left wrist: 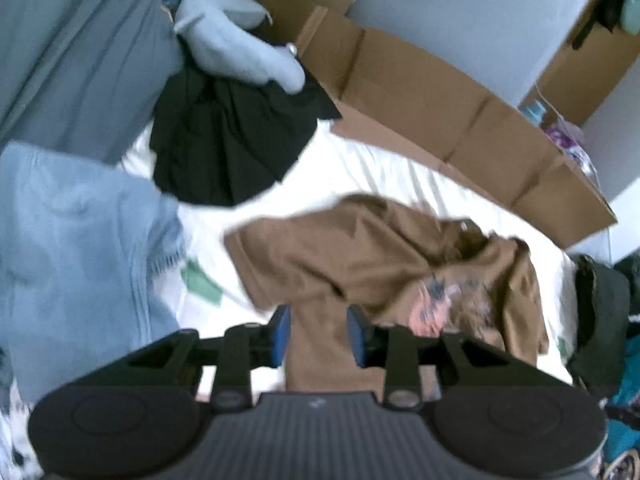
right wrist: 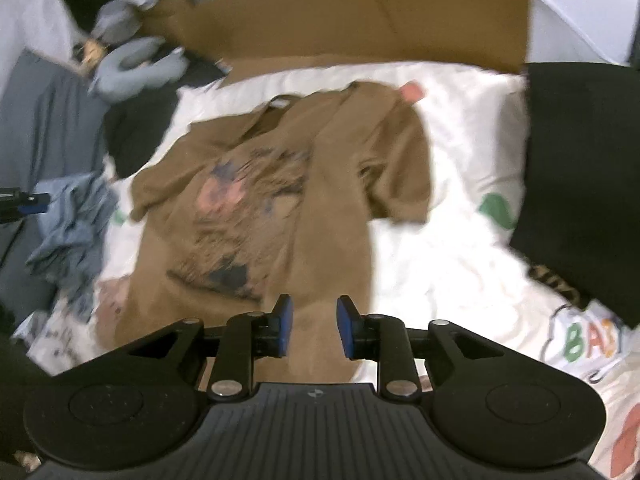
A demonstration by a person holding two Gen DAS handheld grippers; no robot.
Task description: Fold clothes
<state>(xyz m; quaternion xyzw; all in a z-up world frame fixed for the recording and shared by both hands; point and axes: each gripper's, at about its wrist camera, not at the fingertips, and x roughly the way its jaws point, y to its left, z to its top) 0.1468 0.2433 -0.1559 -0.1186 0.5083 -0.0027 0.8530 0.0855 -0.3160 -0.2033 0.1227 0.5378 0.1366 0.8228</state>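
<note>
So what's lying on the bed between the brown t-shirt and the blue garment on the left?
Bare white bedsheet with a green printed patch separates the brown t-shirt from the blue garment; the left wrist view shows it.

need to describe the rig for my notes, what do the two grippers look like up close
Both match: the left gripper and right gripper have blue pads on black fingers, black linkage arms with silver pivot pins, and a ribbed dark grey body flanked by round black discs. No cables or sleeves visible.
</note>
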